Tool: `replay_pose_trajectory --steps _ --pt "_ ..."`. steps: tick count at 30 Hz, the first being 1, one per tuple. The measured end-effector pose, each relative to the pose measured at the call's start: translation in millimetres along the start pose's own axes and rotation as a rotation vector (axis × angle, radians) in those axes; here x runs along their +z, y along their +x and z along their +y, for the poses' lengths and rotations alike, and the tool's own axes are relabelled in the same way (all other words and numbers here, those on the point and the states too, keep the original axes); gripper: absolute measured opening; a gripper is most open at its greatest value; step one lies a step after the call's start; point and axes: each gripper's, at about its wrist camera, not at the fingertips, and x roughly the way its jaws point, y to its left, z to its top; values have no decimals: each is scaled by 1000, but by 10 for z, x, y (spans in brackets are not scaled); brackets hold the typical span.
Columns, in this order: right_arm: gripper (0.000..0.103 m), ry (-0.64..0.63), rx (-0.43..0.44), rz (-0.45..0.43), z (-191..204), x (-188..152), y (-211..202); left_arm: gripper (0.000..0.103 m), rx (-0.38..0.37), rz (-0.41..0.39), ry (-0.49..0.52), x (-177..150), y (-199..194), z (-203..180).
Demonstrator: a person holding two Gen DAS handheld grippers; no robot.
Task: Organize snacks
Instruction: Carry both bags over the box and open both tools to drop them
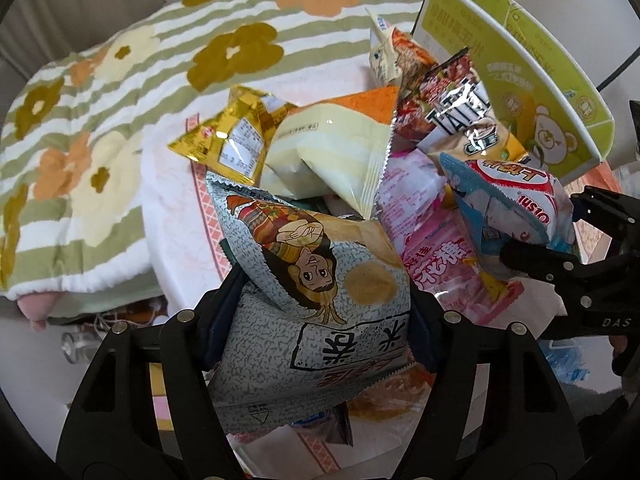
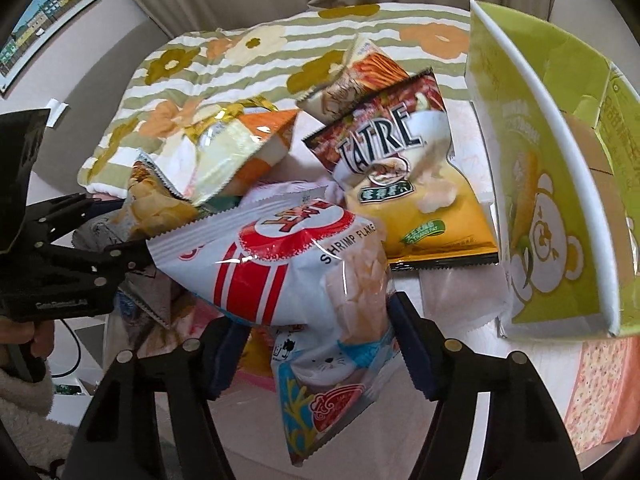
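Snacks (image 1: pixel 332 148): heap of bags on a desk (image 2: pixel 452 296), beside a flowered towel (image 1: pixel 100 92). Green box (image 2: pixel 560 200): open, at the heap's right. Grey chip bag (image 1: pixel 320 320): clamped in left gripper (image 1: pixel 320 320), above the heap. Shrimp-flake bag (image 2: pixel 312 280): clamped in right gripper (image 2: pixel 316 344). TATRE bag (image 2: pixel 408 184): lying near the box.

Grey rice-cracker bag (image 1: pixel 320 300) between left claw (image 1: pixel 320 320) pads (snack pile (image 1: pixel 360 140) beyond).
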Motion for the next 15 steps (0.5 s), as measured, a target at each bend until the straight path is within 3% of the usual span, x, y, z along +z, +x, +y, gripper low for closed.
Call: replay_pose_trajectory --steps 15 --pt "63 -26 77 -131 -35 53 -782 68 67 -150 -4 138 -704 -279"
